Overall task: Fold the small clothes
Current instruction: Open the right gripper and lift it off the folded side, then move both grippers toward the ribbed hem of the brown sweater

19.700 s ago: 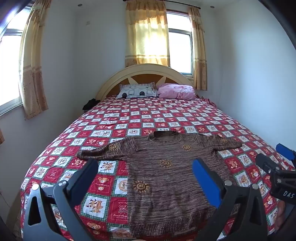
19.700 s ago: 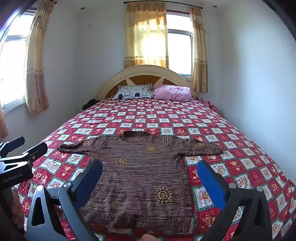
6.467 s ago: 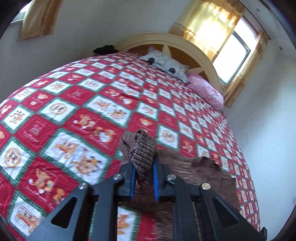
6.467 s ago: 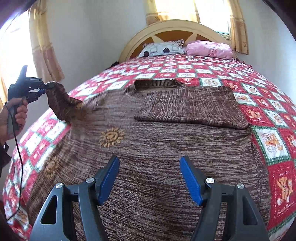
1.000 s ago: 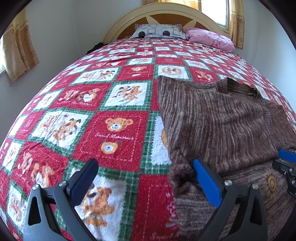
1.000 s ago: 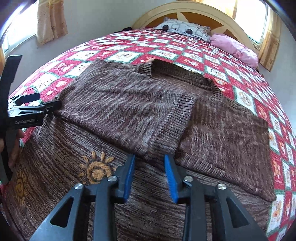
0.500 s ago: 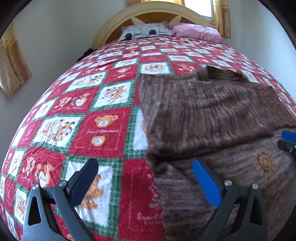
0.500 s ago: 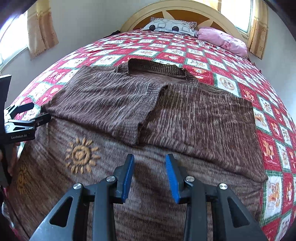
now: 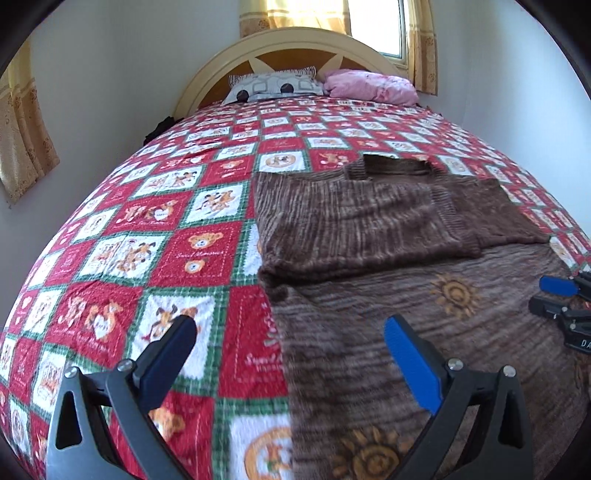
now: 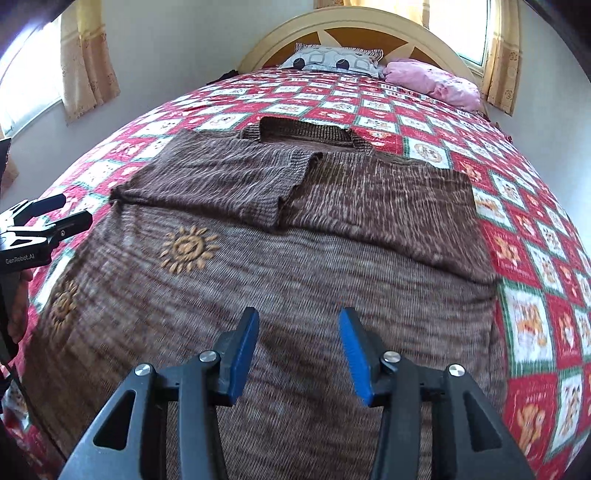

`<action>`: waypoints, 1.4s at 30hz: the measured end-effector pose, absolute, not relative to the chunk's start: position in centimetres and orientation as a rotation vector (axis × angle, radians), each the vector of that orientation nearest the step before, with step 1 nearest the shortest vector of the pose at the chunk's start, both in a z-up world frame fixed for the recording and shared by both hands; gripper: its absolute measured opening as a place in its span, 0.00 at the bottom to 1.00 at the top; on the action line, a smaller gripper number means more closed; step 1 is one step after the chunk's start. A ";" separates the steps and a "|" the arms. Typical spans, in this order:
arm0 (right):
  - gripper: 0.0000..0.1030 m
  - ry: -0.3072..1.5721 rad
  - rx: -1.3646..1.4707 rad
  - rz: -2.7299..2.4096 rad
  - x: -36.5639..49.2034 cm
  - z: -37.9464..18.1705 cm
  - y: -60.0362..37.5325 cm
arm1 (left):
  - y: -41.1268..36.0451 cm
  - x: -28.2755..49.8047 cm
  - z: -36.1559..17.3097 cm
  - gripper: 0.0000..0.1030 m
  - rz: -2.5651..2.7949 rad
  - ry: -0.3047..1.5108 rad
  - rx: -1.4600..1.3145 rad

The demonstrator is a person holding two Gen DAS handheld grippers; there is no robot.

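Observation:
A brown knitted sweater (image 10: 295,266) with orange sun motifs lies flat on the bed, both sleeves folded in across its chest. In the left wrist view the same sweater (image 9: 406,266) fills the right half. My left gripper (image 9: 288,339) stands wide open above the sweater's left edge, nothing between its fingers. My right gripper (image 10: 298,332) hovers over the sweater's lower middle; its jaws are opening and hold nothing. The right gripper (image 9: 561,295) also shows at the right edge of the left wrist view, and the left gripper (image 10: 44,218) at the left edge of the right wrist view.
The red, white and green patchwork bedspread (image 9: 166,240) covers the whole bed. A patterned pillow (image 10: 332,61) and a pink pillow (image 10: 432,83) lie against the wooden headboard (image 10: 354,26). Walls and curtained windows surround the bed.
Both grippers have drawn back toward the sweater's lower part, so more of it shows. The right gripper's jaws have spread wider. The sweater has not moved.

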State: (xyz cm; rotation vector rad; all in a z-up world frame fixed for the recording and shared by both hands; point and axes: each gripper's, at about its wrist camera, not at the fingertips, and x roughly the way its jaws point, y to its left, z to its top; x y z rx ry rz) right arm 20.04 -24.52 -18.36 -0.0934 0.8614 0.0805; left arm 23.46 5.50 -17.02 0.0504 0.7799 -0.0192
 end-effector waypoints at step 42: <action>0.46 0.851 0.023 -0.001 2.9 -19.2 -27.6 | 2.9 7.6 -19.7 1.00 -0.076 0.833 0.146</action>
